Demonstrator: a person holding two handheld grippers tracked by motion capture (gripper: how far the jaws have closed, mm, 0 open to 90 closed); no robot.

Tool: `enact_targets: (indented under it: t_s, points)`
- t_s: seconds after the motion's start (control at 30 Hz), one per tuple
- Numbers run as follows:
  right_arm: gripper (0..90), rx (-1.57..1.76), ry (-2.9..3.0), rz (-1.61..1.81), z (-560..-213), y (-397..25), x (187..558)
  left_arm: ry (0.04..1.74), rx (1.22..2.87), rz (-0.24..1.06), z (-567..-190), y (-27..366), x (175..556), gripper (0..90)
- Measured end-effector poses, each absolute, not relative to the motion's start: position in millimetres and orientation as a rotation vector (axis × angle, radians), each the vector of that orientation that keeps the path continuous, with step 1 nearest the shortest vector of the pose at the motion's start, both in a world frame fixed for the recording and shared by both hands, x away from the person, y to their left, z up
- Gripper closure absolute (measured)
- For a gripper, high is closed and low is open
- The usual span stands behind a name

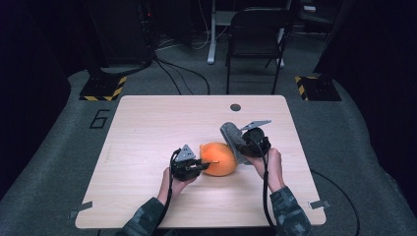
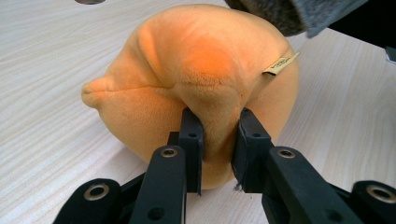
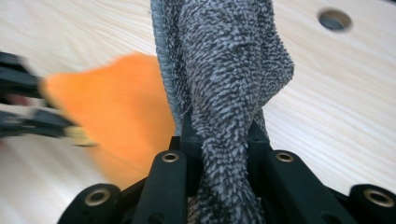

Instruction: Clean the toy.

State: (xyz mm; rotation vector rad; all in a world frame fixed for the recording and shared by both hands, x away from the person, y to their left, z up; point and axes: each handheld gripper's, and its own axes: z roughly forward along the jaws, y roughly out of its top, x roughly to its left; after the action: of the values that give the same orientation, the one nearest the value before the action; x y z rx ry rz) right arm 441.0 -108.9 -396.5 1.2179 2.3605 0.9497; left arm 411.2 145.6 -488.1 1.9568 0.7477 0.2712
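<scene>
On the table [image 1: 147, 128], near the middle, I see an orange plush toy [image 1: 220, 158]. My left hand-held gripper [image 2: 217, 135] pinches a fold of it. My right hand-held gripper [image 3: 223, 135] pinches a grey fuzzy cloth [image 3: 224, 70], just beside the toy.

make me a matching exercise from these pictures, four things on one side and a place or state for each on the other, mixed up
Things
1. orange plush toy
2. grey cloth
3. left hand-held gripper
4. round hole in the table

Places or states
A. near the far edge of the tabletop, nothing on it
B. shut on a pinched fold of orange plush
C. lying on the table between the two hand-held grippers
D. clamped in the right hand-held gripper, standing up from its jaws

Pairs: 1-C, 2-D, 3-B, 4-A
</scene>
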Motion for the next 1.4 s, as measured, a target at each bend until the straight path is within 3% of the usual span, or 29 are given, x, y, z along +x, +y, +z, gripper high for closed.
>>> enact_targets:
  t_s: [0.23,0.4,0.5,0.6,0.67,0.7,0.77,1.07,1.4]
  points:
    - [76.1,1.129,2.448,0.863,-414.2,-80.0,437.8,0.741,1.976,0.276,-488.3,146.6,412.6,74.2]
    - [76.3,1.133,2.438,0.886,-417.9,-81.2,440.4,0.737,1.972,0.277,-488.3,146.3,412.7,69.4]
    - [76.3,1.134,2.443,0.876,-420.0,-82.2,442.5,0.708,1.983,0.323,-487.4,146.1,411.7,51.5]
    - [76.3,1.137,2.441,0.883,-421.4,-82.2,444.7,0.657,2.025,0.453,-489.1,144.9,406.5,31.7]
    - [76.3,1.146,2.441,0.876,-421.4,-82.3,445.5,0.636,2.035,0.48,-491.9,145.5,405.4,25.5]
    - [76.3,1.146,2.444,0.877,-421.5,-82.4,446.3,0.629,2.054,0.486,-493.0,145.4,405.6,17.6]
    - [76.3,1.154,2.445,0.879,-421.6,-83.0,447.8,0.613,2.066,0.511,-496.2,145.3,405.5,14.7]
    - [76.3,1.181,2.439,0.892,-424.3,-86.0,455.9,0.566,2.11,0.578,-509.8,138.7,409.6,16.2]
    - [76.3,1.185,2.446,0.899,-424.6,-87.1,456.8,0.525,2.098,0.625,-515.0,133.8,406.8,31.1]
